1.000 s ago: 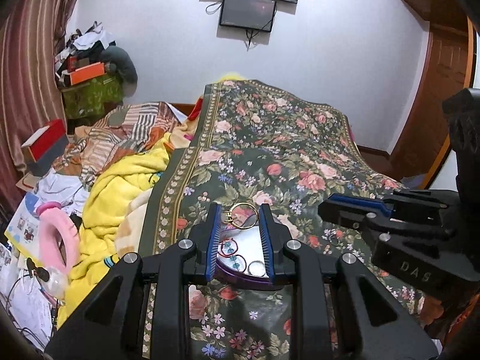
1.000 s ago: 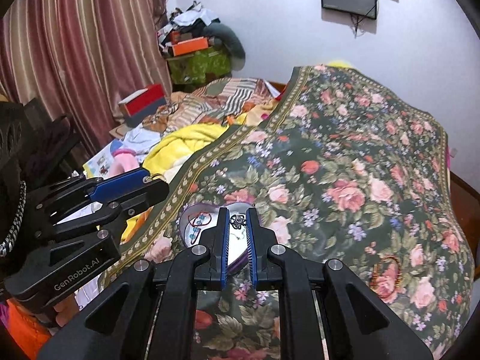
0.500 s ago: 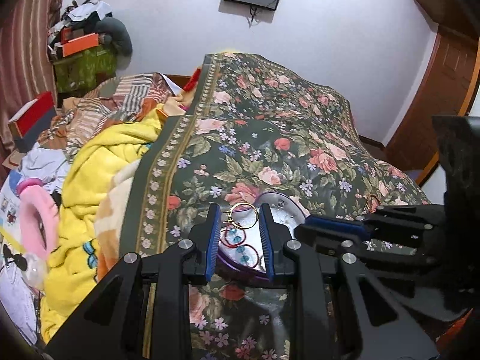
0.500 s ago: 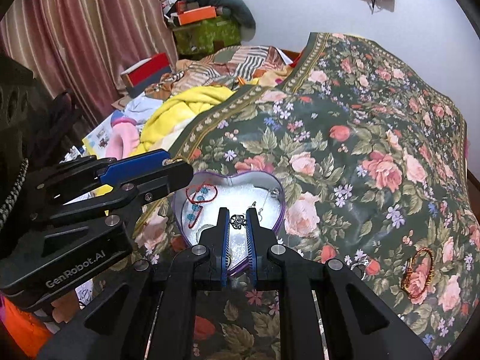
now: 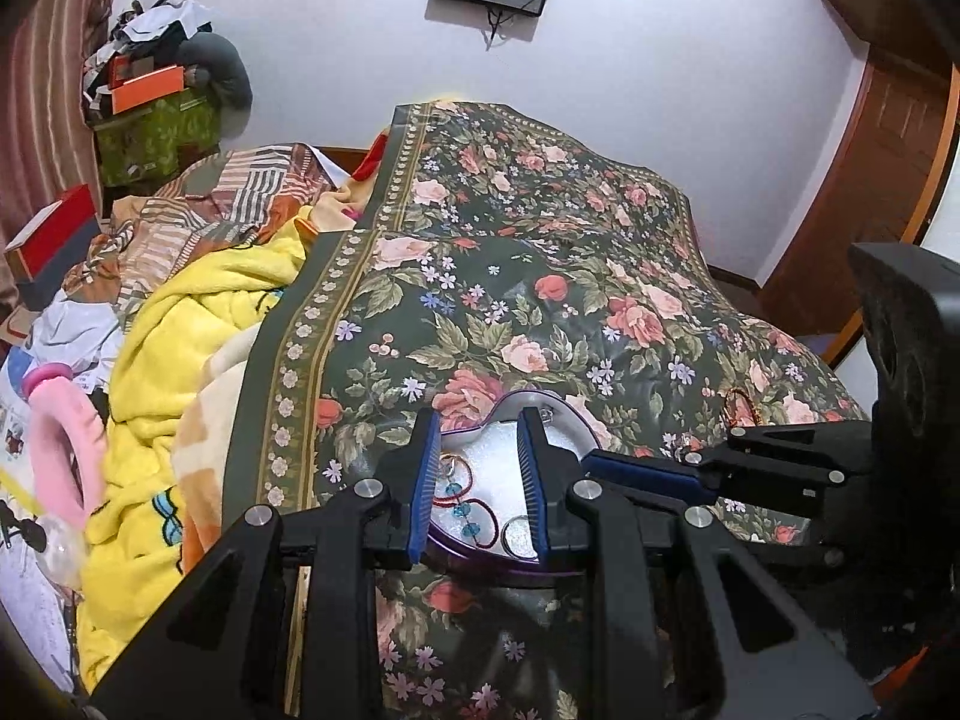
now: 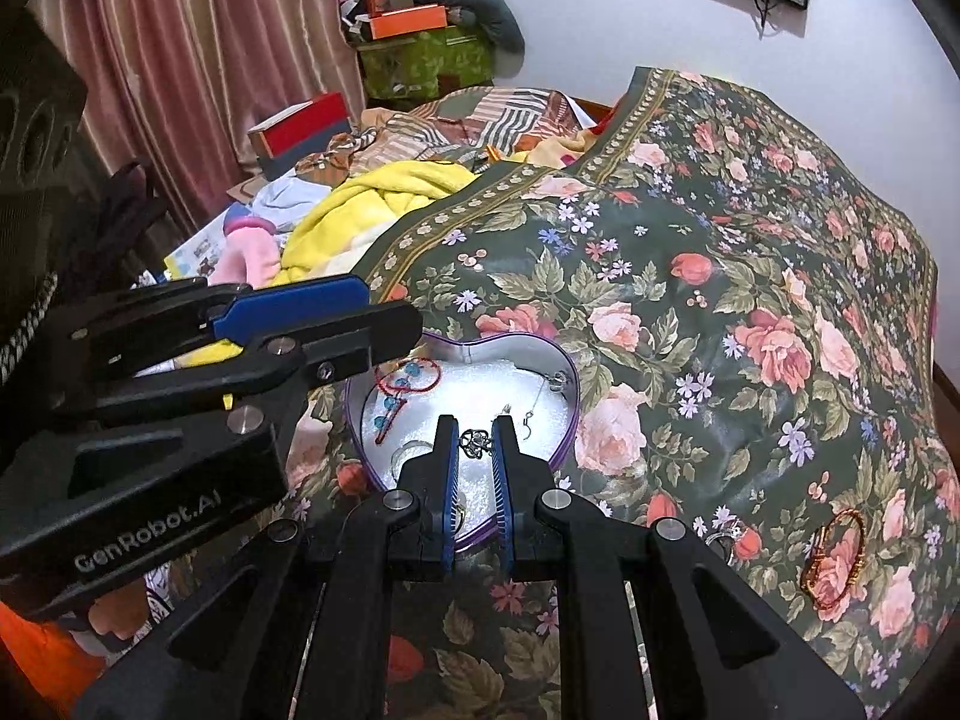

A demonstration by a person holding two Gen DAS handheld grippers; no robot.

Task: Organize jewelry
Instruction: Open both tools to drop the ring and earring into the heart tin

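A small silver charm (image 6: 477, 441) is pinched in the right claw (image 6: 476, 443) above the heart-shaped tin (image 6: 543, 360), which rests on the floral bedspread (image 6: 720, 276). The left claw (image 5: 478, 444) is held spread and empty over the tin's red beaded earrings (image 5: 465, 495).

Support: a bed, covered by a dark green floral bedspread (image 6: 750, 252).
Near edge: a heart-shaped tin (image 6: 564, 420) is set on it.
Right side: a gold bangle (image 6: 834, 558) and a ring (image 6: 720, 534) are laid apart.
Left side: a yellow blanket (image 5: 180, 348) is heaped.
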